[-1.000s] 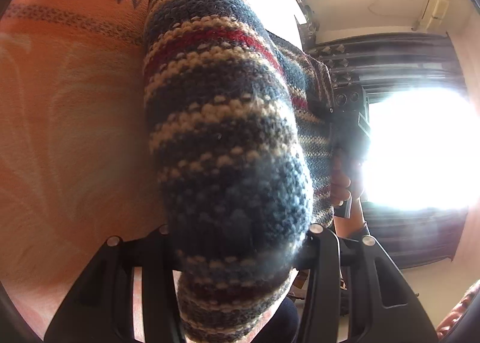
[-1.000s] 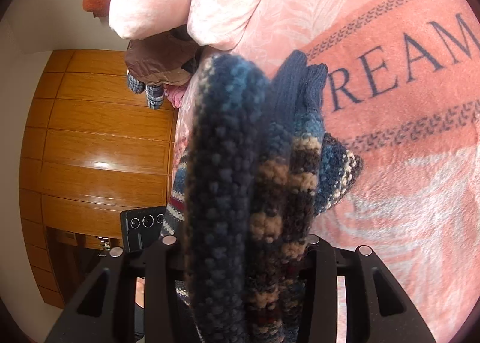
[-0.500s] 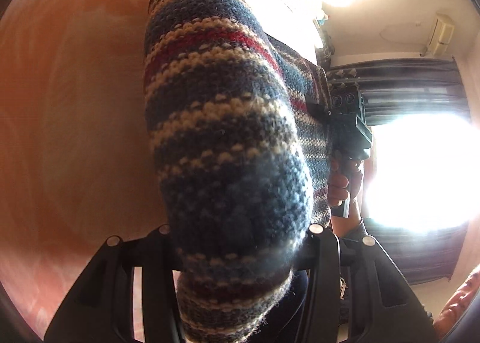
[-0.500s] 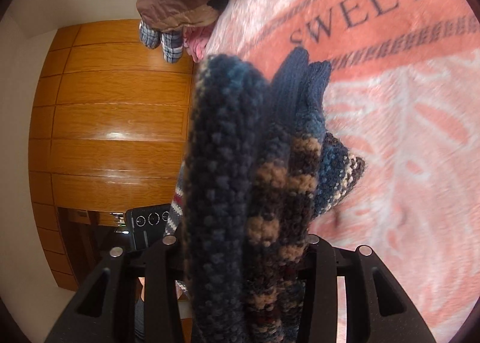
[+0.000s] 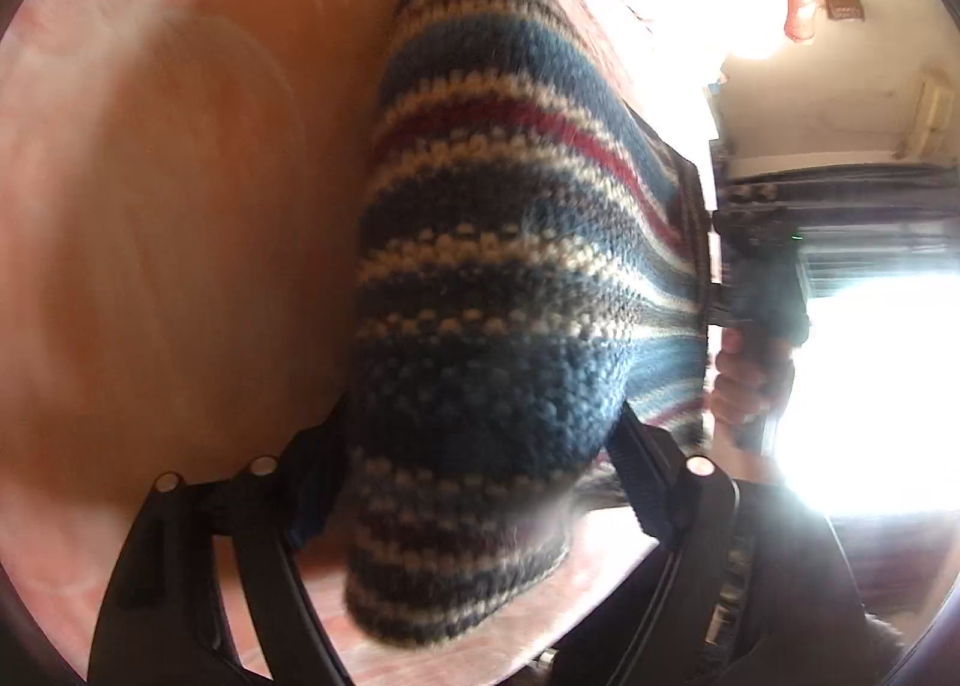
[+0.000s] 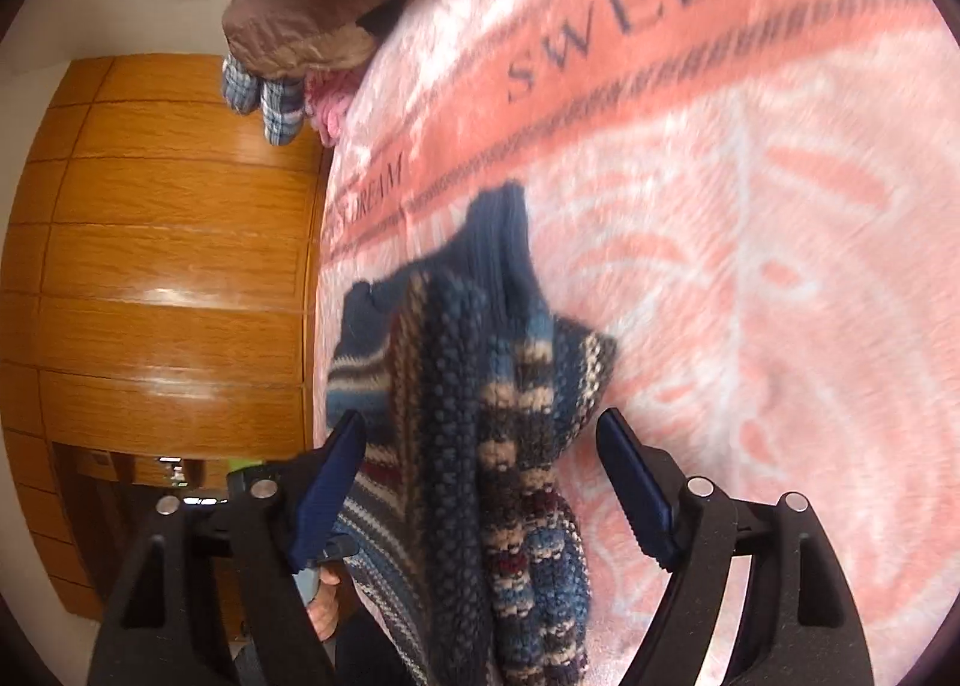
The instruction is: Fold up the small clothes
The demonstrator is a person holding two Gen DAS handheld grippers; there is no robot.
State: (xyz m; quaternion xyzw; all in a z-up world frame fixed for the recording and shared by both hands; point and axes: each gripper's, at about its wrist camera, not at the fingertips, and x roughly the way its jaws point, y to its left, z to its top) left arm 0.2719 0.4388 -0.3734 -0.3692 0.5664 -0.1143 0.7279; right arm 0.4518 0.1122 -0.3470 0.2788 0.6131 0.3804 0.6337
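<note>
Striped knitted sweater (image 6: 480, 446) lies bunched between the parted fingers of the right claw (image 6: 480, 482), released, over a pink bedspread (image 6: 750, 266). Left claw (image 5: 474, 470) is likewise spread, the sweater (image 5: 492, 326) between its fingers; grip cannot be told.

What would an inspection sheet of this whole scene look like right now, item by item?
Surface: pink blanket printed with the word SWEET, covering a bed.
Job's things: striped knit sweater, bunched between both grippers.
Clutter: brown garment, blue checked cloth and a pink knit piece piled at the blanket's far edge.
Grippers: right gripper open, blue pads clear of the sweater; left gripper spread around the sweater, grip unclear through blur. A hand holds the right gripper's handle.
Cables: nothing seen.
Surroundings: wooden wardrobe, bright window.
</note>
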